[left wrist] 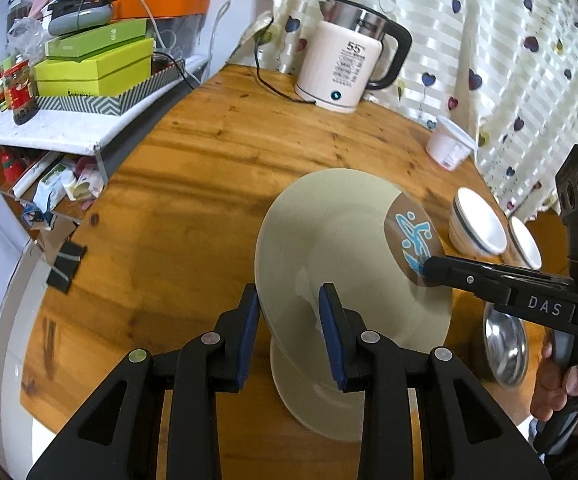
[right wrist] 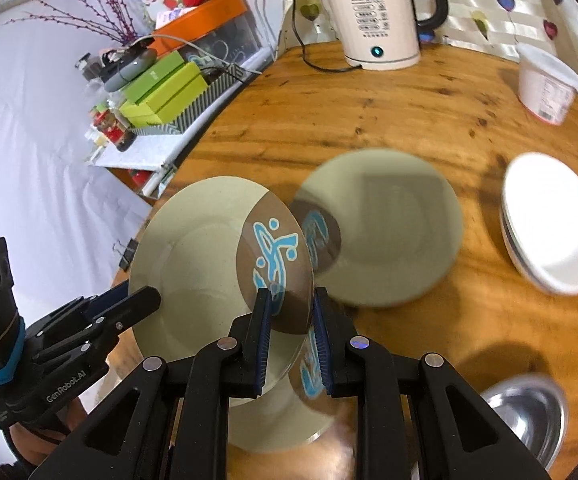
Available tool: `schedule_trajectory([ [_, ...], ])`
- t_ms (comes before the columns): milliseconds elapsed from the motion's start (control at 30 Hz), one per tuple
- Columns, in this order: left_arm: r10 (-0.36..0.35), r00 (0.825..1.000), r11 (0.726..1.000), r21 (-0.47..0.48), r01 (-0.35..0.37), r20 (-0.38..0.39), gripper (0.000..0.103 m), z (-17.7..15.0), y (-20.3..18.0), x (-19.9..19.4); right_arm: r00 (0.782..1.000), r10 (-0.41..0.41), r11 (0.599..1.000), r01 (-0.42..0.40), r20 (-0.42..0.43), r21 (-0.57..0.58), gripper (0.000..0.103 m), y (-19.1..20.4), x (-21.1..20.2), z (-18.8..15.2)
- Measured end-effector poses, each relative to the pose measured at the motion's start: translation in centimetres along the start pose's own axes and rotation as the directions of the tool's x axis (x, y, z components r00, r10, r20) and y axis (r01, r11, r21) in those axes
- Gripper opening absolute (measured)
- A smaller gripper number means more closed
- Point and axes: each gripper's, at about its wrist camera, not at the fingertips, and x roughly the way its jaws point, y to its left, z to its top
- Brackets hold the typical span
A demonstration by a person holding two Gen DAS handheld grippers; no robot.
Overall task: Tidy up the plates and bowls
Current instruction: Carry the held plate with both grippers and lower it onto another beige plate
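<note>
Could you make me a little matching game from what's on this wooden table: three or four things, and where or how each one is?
Things:
1. beige plate with blue-figured brown patch
2. cream electric kettle
3. shiny steel bowl
4. white lidded plastic tub

States:
A. by the curtain, right of the kettle
B. plugged in, back of the table
C. lifted, clamped by both grippers
D. near edge, on the right

Pairs: 1-C, 2-B, 3-D, 4-A

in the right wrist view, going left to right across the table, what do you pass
left gripper → lifted beige plate held at both rims → second beige plate on the wooden table → stacked white bowls. The steel bowl sits nearer, at lower right.
</note>
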Motion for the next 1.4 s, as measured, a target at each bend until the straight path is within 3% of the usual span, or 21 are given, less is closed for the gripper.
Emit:
schedule_trajectory([
  [500,0.016,0.997,1.0,0.02,-0.015,-0.07,0.032,-3.4,-1.4,1.3,0.998,-0.021,0.999,0.024,-0.051,0.049,0.02,-1.7,0.7,-5.1],
  [1400,0.054,0.994,0.998,0.049,-0.049,-0.1,0.032,-4.2,-1.9,2.4,0.994,-0.098,0.995,0.098,-0.046,-0.013,0.023,-1.3,1.5,-5.6],
])
